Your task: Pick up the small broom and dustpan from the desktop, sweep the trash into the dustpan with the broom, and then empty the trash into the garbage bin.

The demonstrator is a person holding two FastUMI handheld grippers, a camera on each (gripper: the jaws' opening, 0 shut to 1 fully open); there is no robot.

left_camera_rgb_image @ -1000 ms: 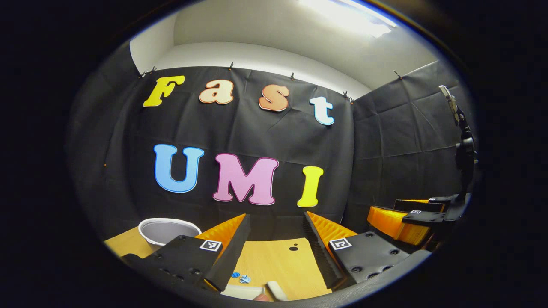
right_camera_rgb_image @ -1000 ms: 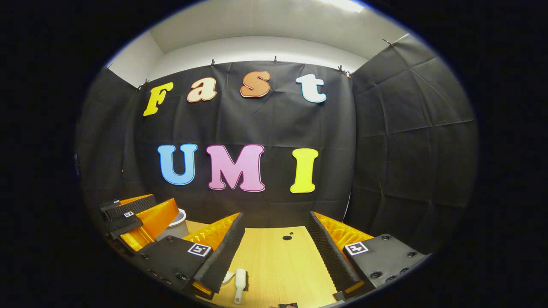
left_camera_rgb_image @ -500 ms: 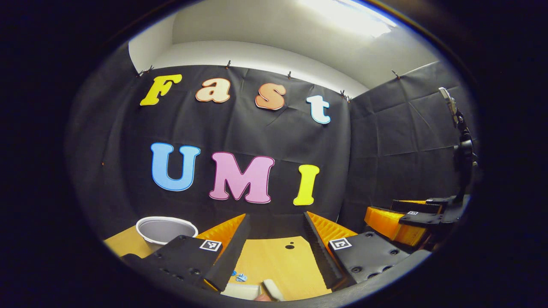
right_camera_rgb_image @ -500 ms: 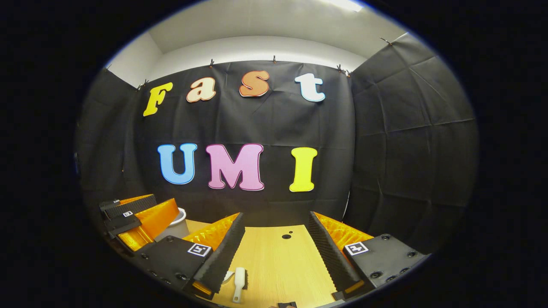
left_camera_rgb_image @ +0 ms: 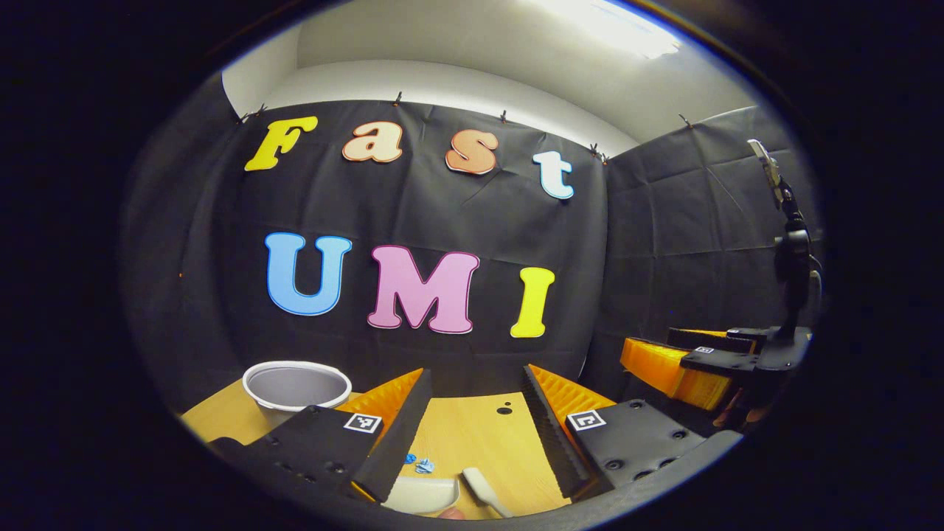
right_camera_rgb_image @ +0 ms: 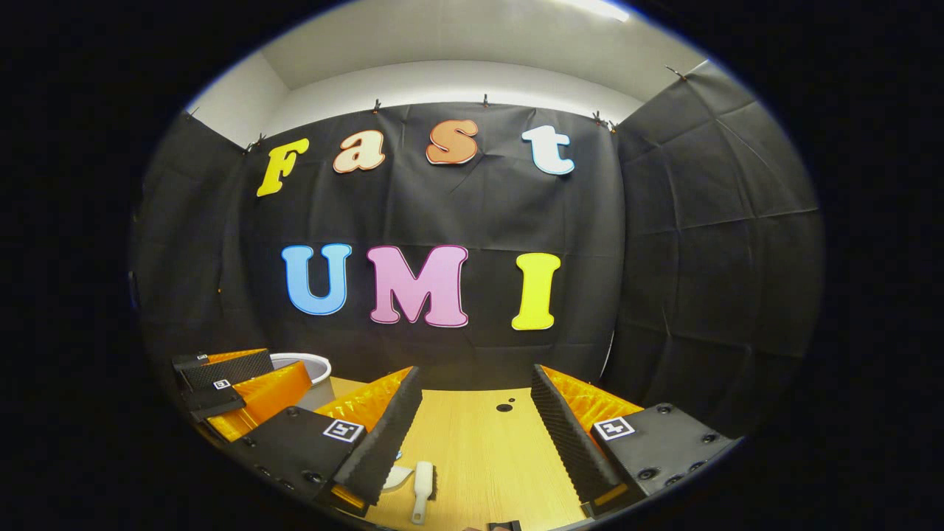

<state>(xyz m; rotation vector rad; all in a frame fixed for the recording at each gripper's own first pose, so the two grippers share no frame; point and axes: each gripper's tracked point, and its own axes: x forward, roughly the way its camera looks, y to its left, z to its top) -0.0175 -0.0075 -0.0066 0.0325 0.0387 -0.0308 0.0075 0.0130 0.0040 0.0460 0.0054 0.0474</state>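
Note:
In the left gripper view, my left gripper (left_camera_rgb_image: 472,435) is open above the wooden desktop (left_camera_rgb_image: 472,442). Below it lie a white dustpan (left_camera_rgb_image: 420,495), a white broom (left_camera_rgb_image: 479,490) and small blue scraps of trash (left_camera_rgb_image: 419,464). A white garbage bin (left_camera_rgb_image: 296,387) stands at the left. My right gripper (left_camera_rgb_image: 678,369) shows at the right, farther off. In the right gripper view, my right gripper (right_camera_rgb_image: 476,435) is open over the desktop (right_camera_rgb_image: 487,457). The broom (right_camera_rgb_image: 422,487) and an edge of the dustpan (right_camera_rgb_image: 398,478) lie low, beside its left finger. The left gripper (right_camera_rgb_image: 236,391) partly hides the bin (right_camera_rgb_image: 306,365).
A dark round hole (left_camera_rgb_image: 504,410) marks the desktop near the back wall; it also shows as the hole (right_camera_rgb_image: 504,407) in the right gripper view. A black stand with a clamp (left_camera_rgb_image: 789,251) rises at the right side of the booth.
Both gripper views have tilted down a little: more of the desktop, dustpan and broom shows now, and the bin looks slightly larger. Both grippers stay open.

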